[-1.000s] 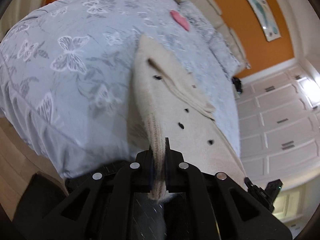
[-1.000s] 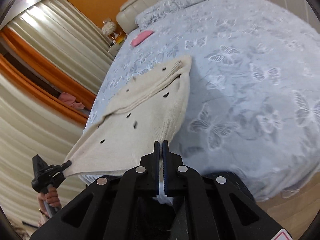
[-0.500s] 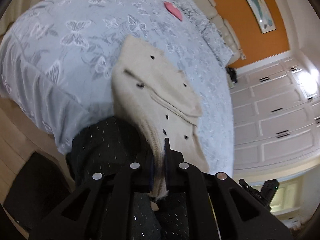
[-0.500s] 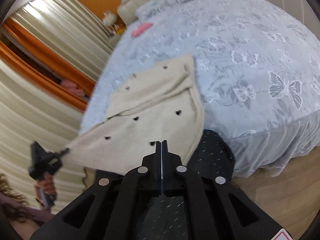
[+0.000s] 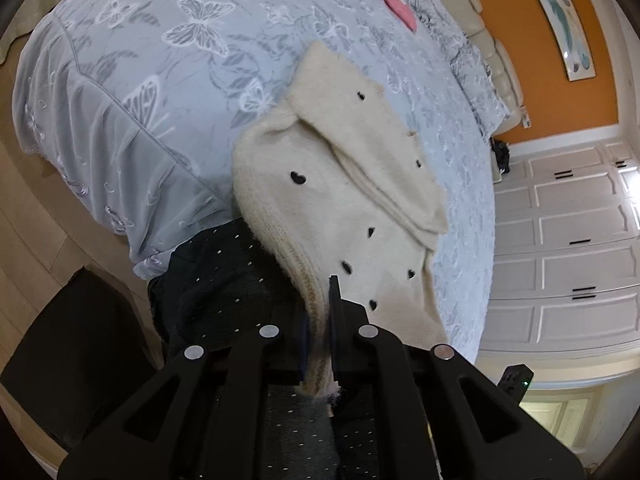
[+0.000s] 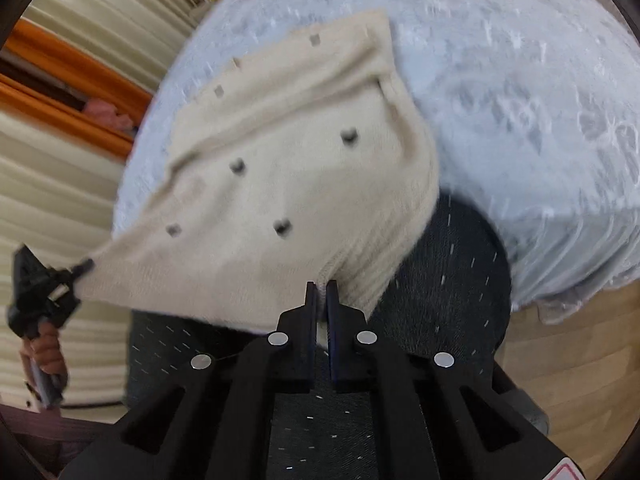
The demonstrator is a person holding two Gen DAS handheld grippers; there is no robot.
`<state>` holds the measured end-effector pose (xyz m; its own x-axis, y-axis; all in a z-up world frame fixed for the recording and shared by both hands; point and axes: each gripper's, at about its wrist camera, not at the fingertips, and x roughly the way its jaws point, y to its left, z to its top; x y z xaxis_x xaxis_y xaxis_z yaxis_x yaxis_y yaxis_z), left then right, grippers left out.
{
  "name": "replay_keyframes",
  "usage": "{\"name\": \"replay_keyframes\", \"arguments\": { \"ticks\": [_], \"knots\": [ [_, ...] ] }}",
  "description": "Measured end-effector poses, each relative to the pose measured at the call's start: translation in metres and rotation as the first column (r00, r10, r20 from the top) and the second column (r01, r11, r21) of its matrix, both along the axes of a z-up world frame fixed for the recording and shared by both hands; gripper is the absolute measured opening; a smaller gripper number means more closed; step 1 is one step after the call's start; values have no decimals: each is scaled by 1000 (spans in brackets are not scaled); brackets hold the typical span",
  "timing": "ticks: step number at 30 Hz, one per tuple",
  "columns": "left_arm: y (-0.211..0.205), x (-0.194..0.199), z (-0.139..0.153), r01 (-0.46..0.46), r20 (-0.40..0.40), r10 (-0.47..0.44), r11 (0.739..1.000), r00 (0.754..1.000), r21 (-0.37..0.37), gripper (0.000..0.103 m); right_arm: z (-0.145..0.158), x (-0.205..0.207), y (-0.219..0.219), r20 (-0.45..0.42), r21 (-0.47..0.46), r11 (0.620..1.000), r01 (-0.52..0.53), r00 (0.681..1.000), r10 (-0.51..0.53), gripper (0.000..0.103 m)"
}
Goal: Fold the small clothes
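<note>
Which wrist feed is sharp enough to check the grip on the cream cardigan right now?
Left wrist view: sharp, cardigan hem crisp between the left tongs, only fisheye bending. Right wrist view: motion-blurred, dark dots smeared, bedspread streaked; right tongs themselves stay sharp.

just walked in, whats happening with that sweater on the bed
A person is folding a cream sweater with small black hearts, using a handheld gripper in each hand. The left gripper and the right gripper are each shut on its ribbed hem, at opposite corners. The rest lies on the butterfly-print bed, with one sleeve folded across the front.
</note>
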<state>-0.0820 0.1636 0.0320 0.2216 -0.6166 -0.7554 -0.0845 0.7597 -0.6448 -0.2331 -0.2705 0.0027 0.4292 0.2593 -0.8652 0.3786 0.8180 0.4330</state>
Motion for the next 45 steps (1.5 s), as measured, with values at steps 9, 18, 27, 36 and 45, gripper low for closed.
{"name": "replay_keyframes", "arguments": {
  "ticks": [9, 18, 27, 36, 45],
  "knots": [
    [-27, 104, 81, 7, 241, 8, 998, 971, -61, 7, 144, 62, -76, 395, -21, 995, 94, 915, -78, 4],
    [-94, 303, -24, -149, 146, 112, 951, 983, 270, 33, 21, 261, -163, 250, -30, 968, 250, 939, -235, 30],
    [-86, 267, -67, -56, 240, -44, 917, 970, 395, 79, -45, 241, -139, 174, -142, 978, 154, 976, -128, 67],
    [-95, 289, -110, -72, 152, 13, 919, 988, 388, 78, -64, 287, -136, 166, -69, 994, 85, 984, -72, 7],
    [-101, 292, -137, -24, 113, -32, 888, 993, 459, 78, -118, 286, -178, -23, -95, 987, 129, 991, -132, 14]
  ]
}}
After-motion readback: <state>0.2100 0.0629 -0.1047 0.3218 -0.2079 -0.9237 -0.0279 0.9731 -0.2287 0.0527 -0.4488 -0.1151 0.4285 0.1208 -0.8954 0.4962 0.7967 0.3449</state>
